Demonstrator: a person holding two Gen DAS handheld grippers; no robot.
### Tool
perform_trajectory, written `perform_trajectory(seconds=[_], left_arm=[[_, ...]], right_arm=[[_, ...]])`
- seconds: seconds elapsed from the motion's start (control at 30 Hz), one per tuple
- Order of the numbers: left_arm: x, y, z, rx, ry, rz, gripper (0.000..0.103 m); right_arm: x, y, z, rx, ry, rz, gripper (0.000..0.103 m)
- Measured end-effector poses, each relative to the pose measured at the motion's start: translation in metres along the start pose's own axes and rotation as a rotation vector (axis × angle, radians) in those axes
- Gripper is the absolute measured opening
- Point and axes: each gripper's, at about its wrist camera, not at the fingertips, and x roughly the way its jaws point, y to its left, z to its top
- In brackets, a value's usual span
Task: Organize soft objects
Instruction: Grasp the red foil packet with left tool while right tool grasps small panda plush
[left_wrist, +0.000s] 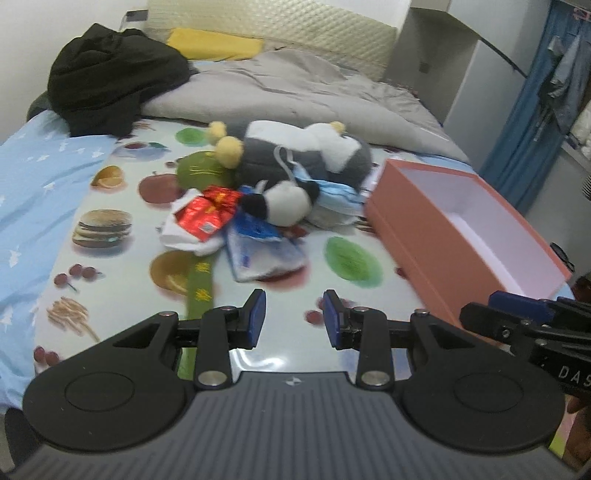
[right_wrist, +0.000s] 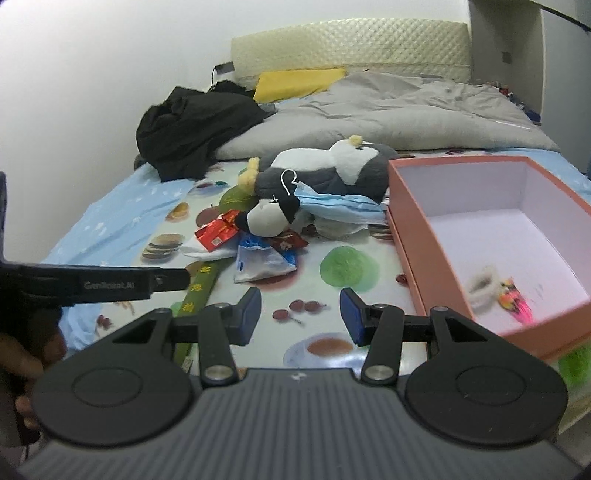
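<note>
Both empty: left gripper (left_wrist: 294, 317) and right gripper (right_wrist: 300, 315) gape short of the pile; pink box (right_wrist: 406, 236) waits beside it for soft things.

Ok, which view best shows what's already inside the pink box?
The right wrist view: it looks into the pink box, showing a white fuzzy ring and a small pink-orange item on its floor. The left wrist view shows only its outer wall and bare interior.
</note>
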Motion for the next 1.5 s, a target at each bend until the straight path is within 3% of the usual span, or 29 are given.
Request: perform_trajectory(seconds=[0.07,0.1,0.3,0.4,0.63,0.9,1.1,1.27,1.5], left_arm=[[0.013,0.013,0.006,-0.013,-0.004,0.015,0.047],[0.02,0.02,0.009,-0.019,-0.006,0.025,0.049],[0.061,0.058,0.032,-0.028,-0.028,0.054,0.049],[0.078,0.064,0.044,0.04,-0.028,0.052,0.049],[0.116,0.073,0.066,0.153,-0.038,0.038,0.062],[0.158,0.092,0.085,0.182,-0.018,0.02,0.062],[0.182,0.103,0.09,0.203,0.016,-0.029,0.062],[0.19,0.107,0.097,0.229,0.015,-0.08,0.062],[0.205,0.104,0.102,0.221,0.043,-0.12,0.062]], right_arm=[[0.018,0.002,0.007,-0.004,0.011,0.003,0.074],[0.027,0.004,0.011,-0.004,0.012,0.007,0.075],[0.076,0.011,0.033,-0.004,0.011,0.018,0.075],[0.101,0.011,0.044,0.037,0.021,0.039,0.075],[0.15,0.011,0.068,0.119,0.062,0.081,0.075],[0.207,0.0,0.081,0.269,0.136,0.154,0.075],[0.237,-0.008,0.082,0.352,0.199,0.195,0.075],[0.249,-0.012,0.078,0.403,0.236,0.253,0.055],[0.246,-0.011,0.081,0.379,0.226,0.258,0.052]])
